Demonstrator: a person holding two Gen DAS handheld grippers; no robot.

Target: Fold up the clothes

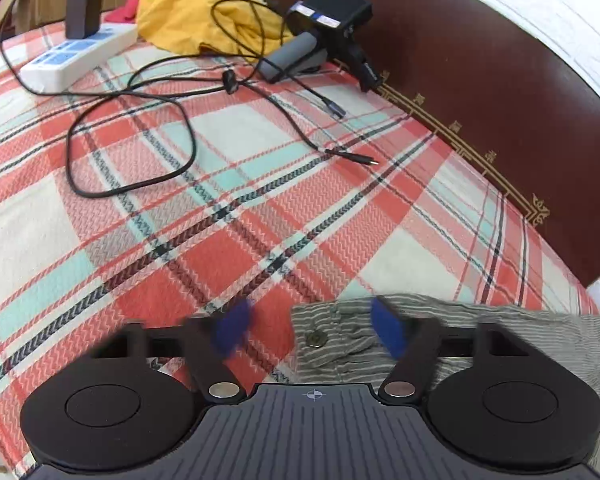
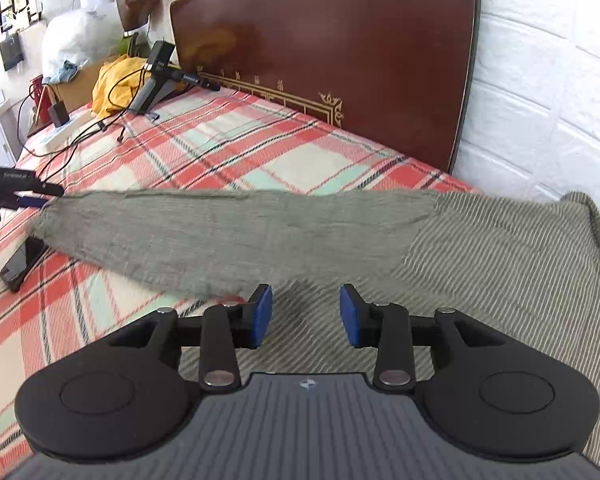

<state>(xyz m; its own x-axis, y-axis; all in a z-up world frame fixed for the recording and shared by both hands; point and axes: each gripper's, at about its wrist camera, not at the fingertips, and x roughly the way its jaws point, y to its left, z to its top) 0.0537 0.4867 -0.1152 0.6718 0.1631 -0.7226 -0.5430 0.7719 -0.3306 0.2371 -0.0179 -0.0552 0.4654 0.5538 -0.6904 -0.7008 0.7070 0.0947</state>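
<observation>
A grey striped shirt (image 2: 480, 264) lies on the plaid bed (image 2: 220, 152), its sleeve (image 2: 228, 232) stretched toward the left hand-held gripper (image 1: 310, 330), whose pads stand apart, gripping nothing; the right hand-held gripper (image 2: 306, 316) hovers released above it.

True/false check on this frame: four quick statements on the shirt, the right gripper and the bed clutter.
1. The right gripper is open, with nothing clamped. True.
2. The shirt is yellow. False: it is grey with stripes.
3. A phone lies on the blanket by the sleeve end. True.
4. Nothing is plugged into the power strip. False: a black adapter sits in it.
</observation>
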